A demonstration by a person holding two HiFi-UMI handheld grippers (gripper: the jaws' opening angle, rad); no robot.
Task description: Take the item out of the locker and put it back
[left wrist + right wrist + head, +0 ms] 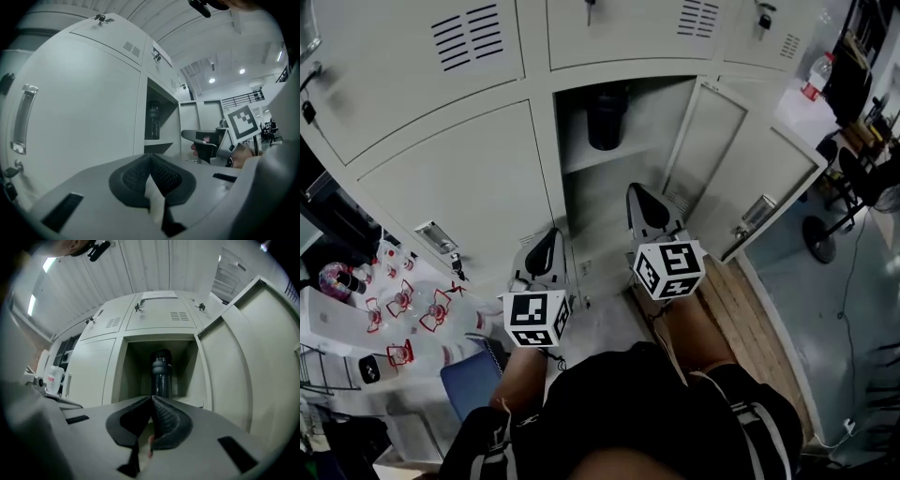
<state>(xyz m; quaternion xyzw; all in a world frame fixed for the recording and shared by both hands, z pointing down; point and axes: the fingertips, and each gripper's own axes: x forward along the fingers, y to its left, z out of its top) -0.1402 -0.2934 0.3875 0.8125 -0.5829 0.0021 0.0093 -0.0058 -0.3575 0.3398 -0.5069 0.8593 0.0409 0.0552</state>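
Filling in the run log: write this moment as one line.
locker door: open | bottle: upright on shelf, untouched | left gripper: jaws together, empty | right gripper: jaws together, empty, aimed at bottle

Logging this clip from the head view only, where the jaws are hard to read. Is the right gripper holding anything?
Observer: No; the right gripper view shows the right gripper shut on nothing.
Operator: Is it lined up with the bottle?
Observer: Yes, the dark bottle stands straight ahead beyond its jaws, untouched.
Operator: And the left?
Observer: The left gripper is shut and empty too.
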